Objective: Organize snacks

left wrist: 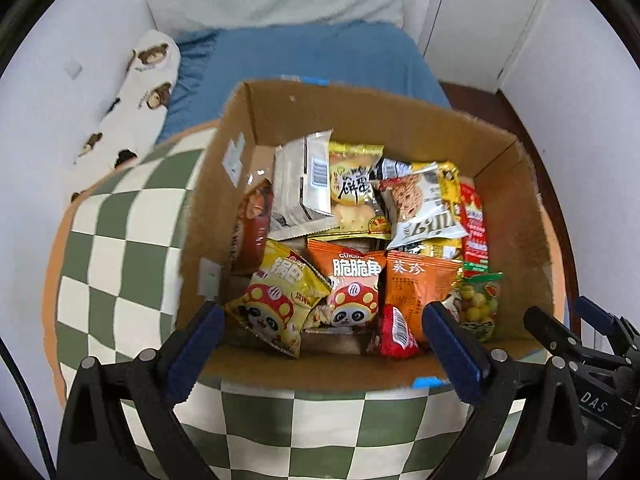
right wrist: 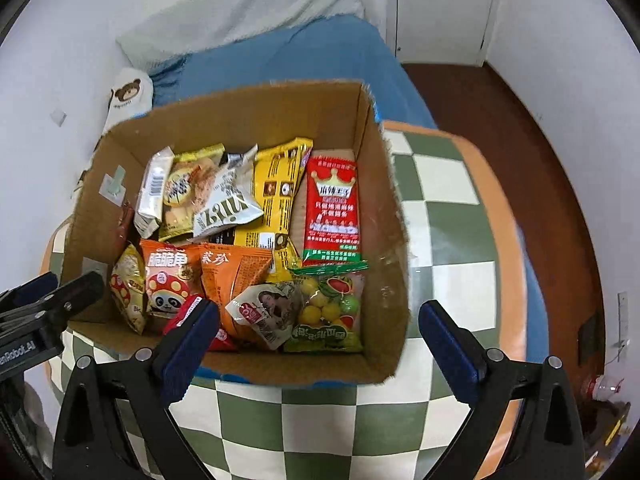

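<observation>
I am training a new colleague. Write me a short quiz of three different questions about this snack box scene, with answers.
1. True or false: the left gripper holds a snack.
2. Which packet lies nearest the box's right wall: A) the red crown packet, B) the orange panda bag?
3. What does the cardboard box stand on?

Key: 1. False, its jaws are open and empty. 2. A. 3. A green and white checkered cushion.
</observation>
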Demonstrator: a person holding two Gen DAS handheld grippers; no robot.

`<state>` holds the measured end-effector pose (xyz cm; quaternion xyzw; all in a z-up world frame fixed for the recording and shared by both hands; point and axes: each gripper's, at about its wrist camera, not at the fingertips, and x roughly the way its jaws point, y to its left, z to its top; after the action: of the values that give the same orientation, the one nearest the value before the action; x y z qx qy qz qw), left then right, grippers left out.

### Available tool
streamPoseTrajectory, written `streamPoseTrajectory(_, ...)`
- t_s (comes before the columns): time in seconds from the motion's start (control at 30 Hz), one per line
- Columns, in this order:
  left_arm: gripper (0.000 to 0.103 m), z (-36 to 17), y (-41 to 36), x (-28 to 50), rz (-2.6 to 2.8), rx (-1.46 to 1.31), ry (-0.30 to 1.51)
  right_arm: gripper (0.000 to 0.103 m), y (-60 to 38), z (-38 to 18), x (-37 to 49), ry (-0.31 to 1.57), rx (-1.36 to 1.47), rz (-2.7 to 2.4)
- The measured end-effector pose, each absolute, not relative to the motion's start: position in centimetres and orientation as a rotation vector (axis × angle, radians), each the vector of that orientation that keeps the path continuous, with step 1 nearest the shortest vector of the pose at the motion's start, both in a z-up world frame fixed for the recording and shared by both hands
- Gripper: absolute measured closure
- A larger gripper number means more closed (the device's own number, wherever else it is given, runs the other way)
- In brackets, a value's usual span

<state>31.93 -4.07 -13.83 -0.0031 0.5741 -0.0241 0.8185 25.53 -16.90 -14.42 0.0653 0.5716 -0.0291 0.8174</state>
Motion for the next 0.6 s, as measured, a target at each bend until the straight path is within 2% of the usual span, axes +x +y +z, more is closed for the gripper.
streamPoseTrajectory(0.6, 0.001, -3.5, -3.9, 19.3, -0.085, 0.014, 0.988, 0.001, -15.1, -1.6, 12.2, 0.959, 0.108, -0.038)
